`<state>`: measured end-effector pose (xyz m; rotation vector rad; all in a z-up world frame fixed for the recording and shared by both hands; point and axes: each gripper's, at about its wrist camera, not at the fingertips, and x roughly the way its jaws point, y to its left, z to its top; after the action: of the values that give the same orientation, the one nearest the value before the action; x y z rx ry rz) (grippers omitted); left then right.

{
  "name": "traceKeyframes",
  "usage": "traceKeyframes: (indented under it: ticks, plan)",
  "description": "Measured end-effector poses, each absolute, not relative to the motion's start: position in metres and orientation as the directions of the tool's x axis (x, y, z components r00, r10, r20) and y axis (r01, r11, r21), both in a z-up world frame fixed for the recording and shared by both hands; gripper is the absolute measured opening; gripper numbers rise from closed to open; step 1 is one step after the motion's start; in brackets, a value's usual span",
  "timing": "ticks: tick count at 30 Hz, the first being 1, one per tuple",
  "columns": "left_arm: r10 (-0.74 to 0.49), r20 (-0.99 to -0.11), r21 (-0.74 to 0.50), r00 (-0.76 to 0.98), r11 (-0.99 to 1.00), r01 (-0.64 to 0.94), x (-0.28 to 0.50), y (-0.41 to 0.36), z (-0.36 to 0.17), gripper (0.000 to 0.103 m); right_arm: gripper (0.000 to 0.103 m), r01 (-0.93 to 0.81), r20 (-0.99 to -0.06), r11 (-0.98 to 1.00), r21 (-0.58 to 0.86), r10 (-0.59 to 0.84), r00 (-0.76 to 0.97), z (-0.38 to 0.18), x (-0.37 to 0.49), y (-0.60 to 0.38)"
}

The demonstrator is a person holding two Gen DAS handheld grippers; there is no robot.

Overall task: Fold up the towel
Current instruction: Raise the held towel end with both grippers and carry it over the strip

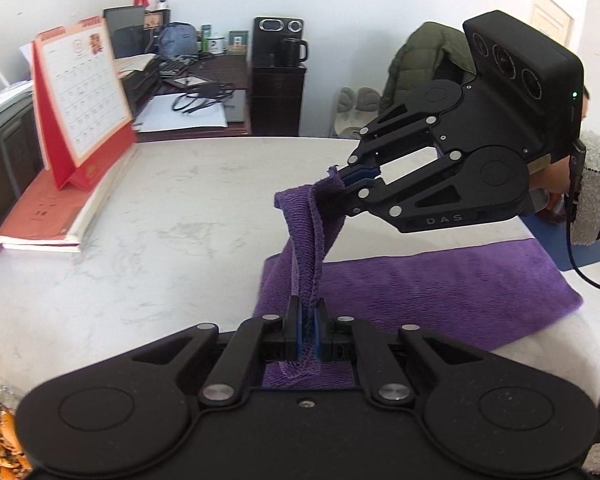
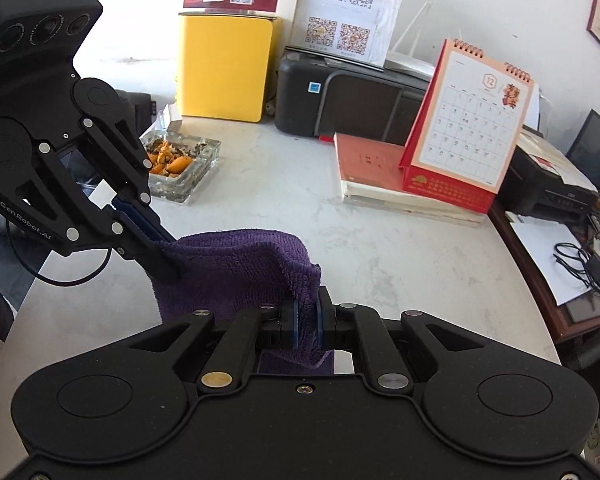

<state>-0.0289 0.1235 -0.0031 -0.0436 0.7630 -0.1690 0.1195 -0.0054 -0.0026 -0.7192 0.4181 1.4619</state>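
A purple towel (image 1: 420, 288) lies partly flat on the white marble table (image 1: 160, 240), with one end lifted off it. My left gripper (image 1: 308, 312) is shut on one raised corner of that end. In the left wrist view my right gripper (image 1: 346, 184) comes in from the upper right, shut on the other corner, and the raised edge hangs between the two. In the right wrist view the right gripper (image 2: 308, 312) pinches the towel (image 2: 240, 272) at the bottom, and the left gripper (image 2: 166, 256) grips it from the upper left. The raised edge sags between them above the table.
A desk calendar (image 1: 80, 96) stands on a red book (image 1: 48, 216) at the table's left side. A glass ashtray with orange peel (image 2: 180, 164), a black printer (image 2: 352, 100) and a yellow box (image 2: 224, 68) sit along the wall. A fleecy sleeve (image 1: 592, 188) holds the right gripper.
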Motion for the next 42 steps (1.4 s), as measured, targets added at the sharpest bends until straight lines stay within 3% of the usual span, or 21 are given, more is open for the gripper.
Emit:
traceKeyframes:
  ticks: [17,42]
  plan:
    - [-0.344,-0.666,-0.17,0.662,0.934,0.314,-0.008,0.05,-0.004,0.005,0.007,-0.979,-0.61,0.13,-0.156,0.767,0.199,-0.002,0.116,-0.095]
    - [-0.63,-0.612,-0.384,0.478,0.765,0.516,0.047,0.005,0.01,0.005,0.007,-0.929,-0.512,0.369,-0.02,0.794,0.326,0.001,0.13,-0.2]
